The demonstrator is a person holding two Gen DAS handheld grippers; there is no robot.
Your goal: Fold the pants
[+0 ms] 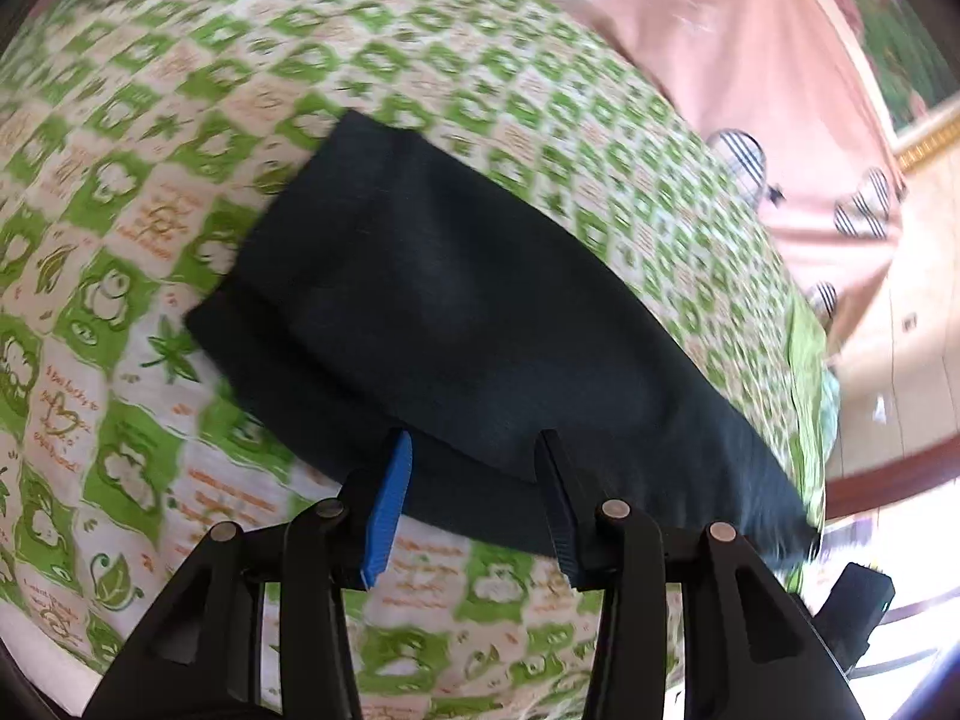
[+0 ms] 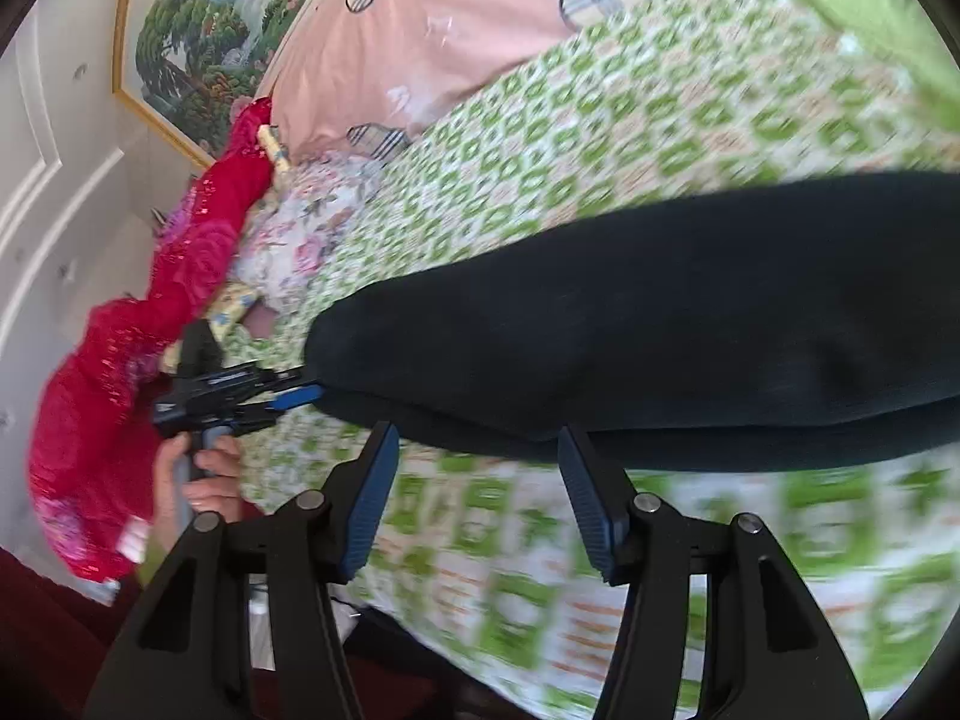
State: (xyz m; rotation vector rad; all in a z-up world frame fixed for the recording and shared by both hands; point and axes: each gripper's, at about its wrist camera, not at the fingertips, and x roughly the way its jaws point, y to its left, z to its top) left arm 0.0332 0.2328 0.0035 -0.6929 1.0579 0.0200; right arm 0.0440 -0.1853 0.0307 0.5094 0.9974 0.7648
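Dark navy pants (image 1: 456, 312) lie folded in layers on a green-and-white patterned bedsheet (image 1: 150, 228). My left gripper (image 1: 474, 450) is open, its fingertips at the near edge of the pants, touching or just over the cloth. In the right wrist view the pants (image 2: 660, 324) stretch from centre to the right. My right gripper (image 2: 477, 435) is open, its tips at the pants' near edge. The left gripper (image 2: 300, 393) also shows there at the left end of the pants, held by a hand (image 2: 198, 474).
A pink quilt with checked hearts (image 1: 750, 60) lies beyond the sheet. A red sequinned cloth (image 2: 150, 312) and a floral pillow (image 2: 300, 228) lie at the bed's end. A framed painting (image 2: 204, 18) hangs on the wall. The bed edge and floor (image 1: 900, 360) are to the right.
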